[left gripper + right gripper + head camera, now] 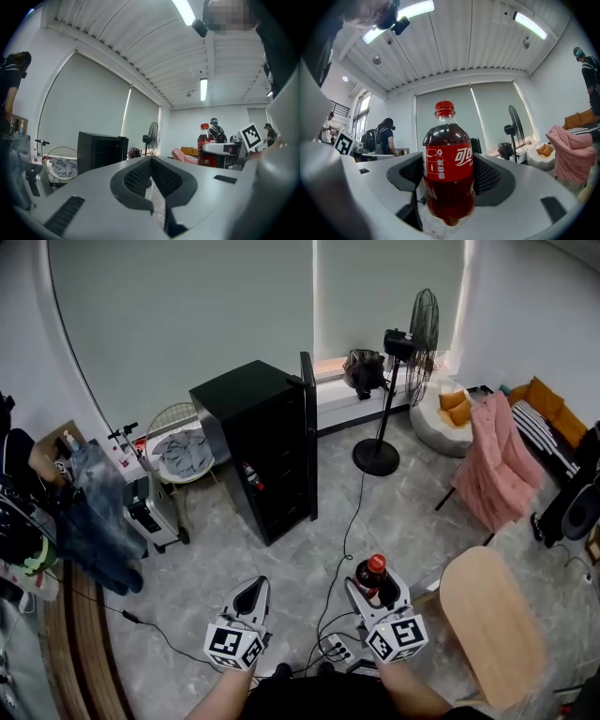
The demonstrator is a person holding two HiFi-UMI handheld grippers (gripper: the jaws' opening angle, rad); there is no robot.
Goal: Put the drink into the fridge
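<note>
My right tongs (376, 585) are closest to me, and they hold the drink. It is a bottle (447, 164) of dark soda with a red cap. The two pads press on its sides at the label, and it stands up straight between them. My left tongs (250, 592) are just to the left. Their tips are pressed together, and there is nothing in them.

Under both tongs is the grey floor (291, 559). A power strip (335, 648) lies there, and a black cord runs away from me. A round wooden table top (492, 620) is near my right side.

Farther off stands the black fridge (258, 442), well apart from the bottle. I think its door (308, 432) is swung open and the shelves show. But it is small and dark from here, so I am not sure. A tall fan (422, 334) stands behind it by the window.

To me, the step in hand is the carry. The bottle is picked up but not yet in the fridge. Next I need to go forward across the floor and step over the cord. I should hold the bottle tight and straight. Then I should aim it at a free shelf and set its bottom down before I let go. My left tongs are free to hold the door.
</note>
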